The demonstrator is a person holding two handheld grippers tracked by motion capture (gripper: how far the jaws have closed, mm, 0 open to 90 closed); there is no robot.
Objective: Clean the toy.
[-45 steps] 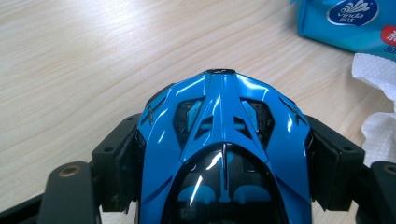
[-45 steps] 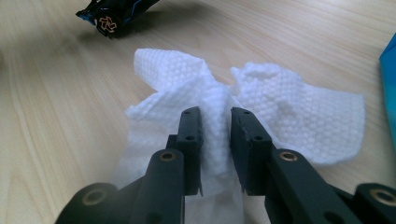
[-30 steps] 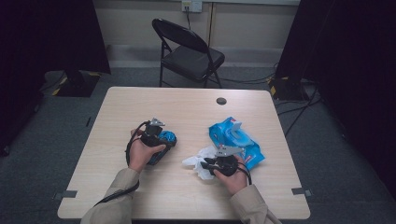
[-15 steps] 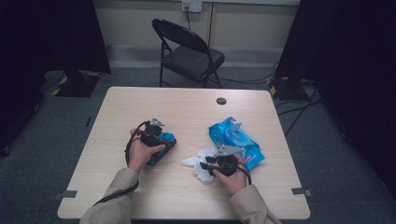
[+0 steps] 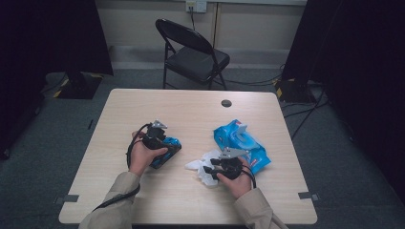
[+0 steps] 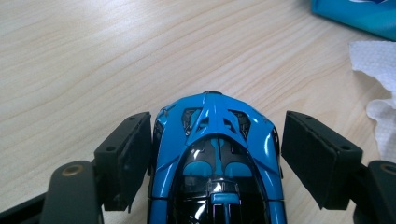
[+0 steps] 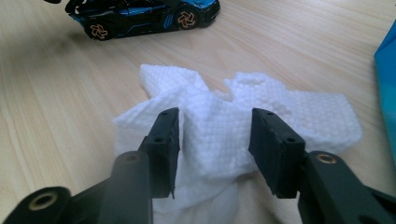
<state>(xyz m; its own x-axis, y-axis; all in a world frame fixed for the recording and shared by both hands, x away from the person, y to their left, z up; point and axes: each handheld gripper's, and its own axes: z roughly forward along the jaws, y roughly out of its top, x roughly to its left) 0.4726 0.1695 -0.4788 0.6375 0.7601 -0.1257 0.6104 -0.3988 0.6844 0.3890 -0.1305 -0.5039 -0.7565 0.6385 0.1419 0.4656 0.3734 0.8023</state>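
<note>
A blue and black toy car (image 5: 165, 160) stands on the wooden table (image 5: 191, 109). My left gripper (image 5: 162, 145) comes at it from the left and is shut on it, one pad against each side of its body (image 6: 217, 154). A crumpled white wipe (image 5: 200, 164) lies right of the car. My right gripper (image 5: 206, 171) points left over the wipe. Its jaws have just been opening and now stand apart with a fold of the wipe (image 7: 215, 126) lying loose between them. Beyond the wipe, the car (image 7: 140, 16) shows side-on.
A blue pack of wipes (image 5: 241, 143) lies on the table just behind my right hand, close to the wipe. A round cable hole (image 5: 226, 103) sits near the table's far edge. A black folding chair (image 5: 196, 52) stands beyond the table.
</note>
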